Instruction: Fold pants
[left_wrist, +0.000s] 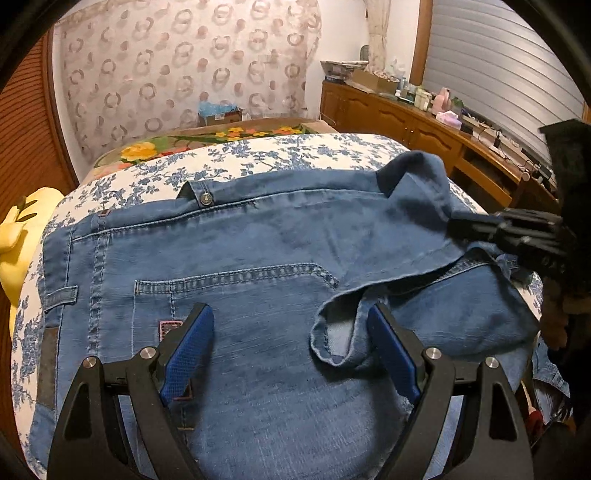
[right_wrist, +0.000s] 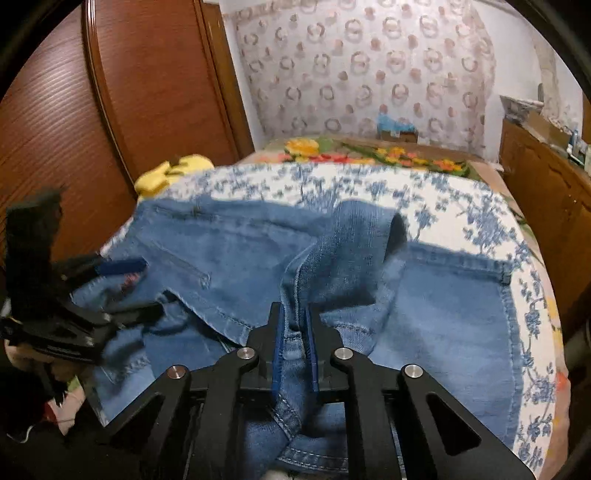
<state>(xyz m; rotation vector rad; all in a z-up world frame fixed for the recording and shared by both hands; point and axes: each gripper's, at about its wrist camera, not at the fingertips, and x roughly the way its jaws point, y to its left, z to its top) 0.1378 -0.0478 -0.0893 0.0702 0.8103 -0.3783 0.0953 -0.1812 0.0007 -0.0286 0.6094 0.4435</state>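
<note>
The right hand-held gripper (right_wrist: 294, 325) is clamped narrow on a bunched ridge of denim, a stitched seam of the blue jeans (right_wrist: 443, 325) pinched between its blue pads (right_wrist: 277, 343). From the grip the fabric rises toward 12 o'clock into a lifted fold with a dark hollow at its top. At 3 o'clock a flat panel of the jeans ends in a stitched hem near the edge of the bed. At 9 o'clock in this view the left hand-held gripper (right_wrist: 136, 288) reaches in, blurred, over the denim.

The left hand-held gripper (left_wrist: 291, 328) stands wide, its blue pads (left_wrist: 188, 343) well apart and closed on nothing; it hovers over the seat of the jeans (left_wrist: 258, 236). Just at its right finger, a loose hemmed flap of denim curls up. At 11 o'clock lies a back pocket with double stitching, and farther toward 12 the waistband with a metal button (left_wrist: 205, 199). At 2 o'clock the right hand-held gripper (left_wrist: 452, 225) enters from the edge, at a raised fold.

The jeans lie spread on a bedspread (left_wrist: 288, 151) of white with blue flowers. Beyond it at 12 o'clock is a floral blanket (left_wrist: 221, 134), at 9 o'clock a yellow cushion (left_wrist: 22, 236), and at 2 o'clock a cluttered wooden sideboard (left_wrist: 399, 118).
</note>
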